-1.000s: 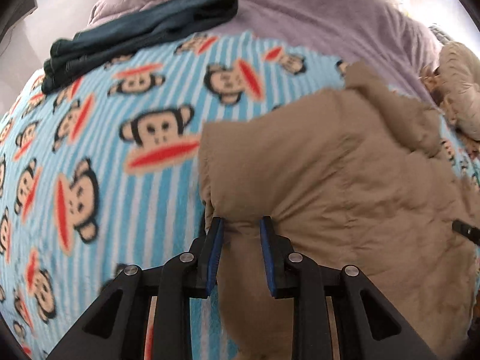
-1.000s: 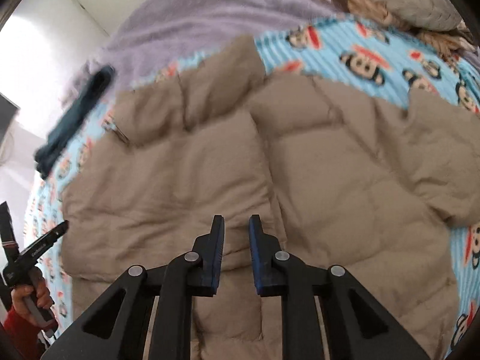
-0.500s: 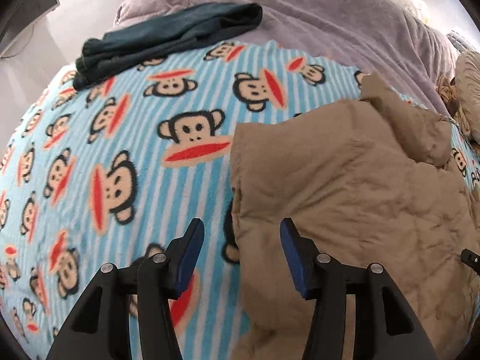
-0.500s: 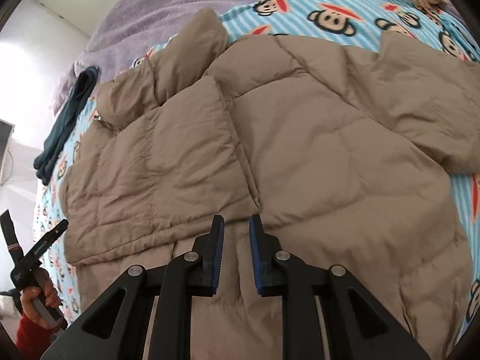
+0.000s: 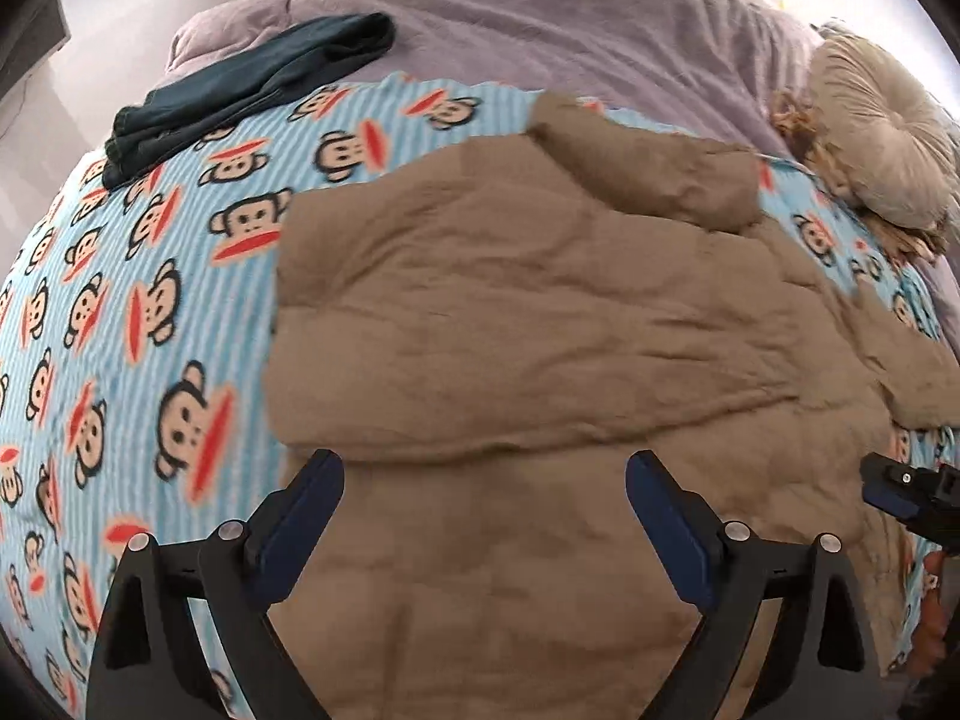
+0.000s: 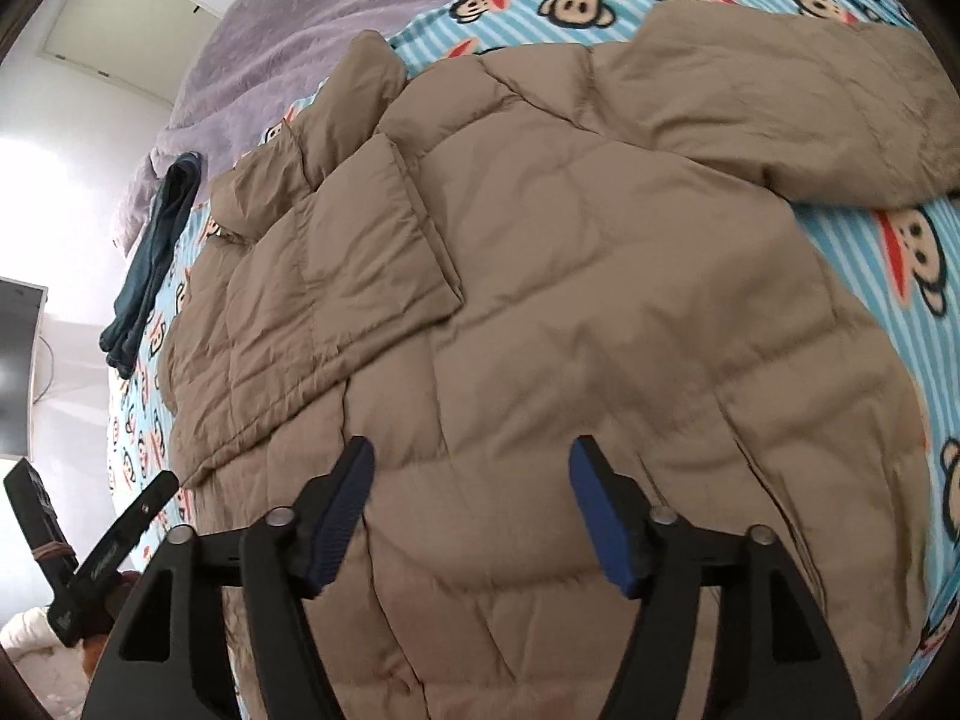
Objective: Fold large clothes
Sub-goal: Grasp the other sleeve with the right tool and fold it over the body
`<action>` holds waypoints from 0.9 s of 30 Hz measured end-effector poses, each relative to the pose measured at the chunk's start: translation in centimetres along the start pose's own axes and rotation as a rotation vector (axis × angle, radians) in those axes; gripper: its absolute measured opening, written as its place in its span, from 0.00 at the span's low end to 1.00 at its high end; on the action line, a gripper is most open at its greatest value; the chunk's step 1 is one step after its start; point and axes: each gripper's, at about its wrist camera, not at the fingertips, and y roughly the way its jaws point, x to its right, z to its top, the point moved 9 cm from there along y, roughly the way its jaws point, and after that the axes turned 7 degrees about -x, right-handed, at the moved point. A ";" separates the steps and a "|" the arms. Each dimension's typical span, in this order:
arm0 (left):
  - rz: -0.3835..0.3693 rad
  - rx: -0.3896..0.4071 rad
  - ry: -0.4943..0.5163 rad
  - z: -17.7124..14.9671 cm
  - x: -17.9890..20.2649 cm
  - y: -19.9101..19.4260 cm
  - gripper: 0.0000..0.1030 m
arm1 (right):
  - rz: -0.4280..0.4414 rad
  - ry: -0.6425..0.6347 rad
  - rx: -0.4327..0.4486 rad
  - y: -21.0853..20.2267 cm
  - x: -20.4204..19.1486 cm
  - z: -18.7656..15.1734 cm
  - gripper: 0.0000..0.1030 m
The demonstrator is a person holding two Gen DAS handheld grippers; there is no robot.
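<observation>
Two blankets cover the bed in the left wrist view: a blue striped monkey-print blanket [image 5: 150, 300] on the left, a lilac blanket [image 5: 540, 18] across the top. The tan quilted jacket [image 5: 540, 312] fills the centre and right. The left gripper [image 5: 483, 480] hangs above it, jaws opening wide, nothing between them. A dark folded garment [image 5: 252, 96] lies upper left, a round cushion [image 5: 882, 138] upper right, blurred.

In the right wrist view, the right gripper [image 6: 471, 468] hovers over the jacket, jaws spreading, holding nothing. The jacket's lower hem runs out of frame. A white wall [image 6: 60, 138] shows at the left.
</observation>
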 end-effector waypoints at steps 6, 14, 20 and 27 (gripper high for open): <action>-0.034 -0.040 0.020 -1.9 4.4 -0.4 0.93 | 0.026 0.034 0.014 -1.8 2.3 -1.1 0.79; -0.039 -0.055 0.069 -3.3 9.8 -0.8 0.93 | 0.078 0.098 0.044 -4.1 6.3 -1.5 0.87; -0.035 -0.057 0.098 -3.7 13.4 -1.0 0.93 | 0.111 0.146 0.076 -6.3 9.8 -1.1 1.00; -0.009 -0.072 0.121 -3.8 16.2 -0.5 0.93 | 0.119 0.202 0.185 -9.0 14.5 1.4 1.00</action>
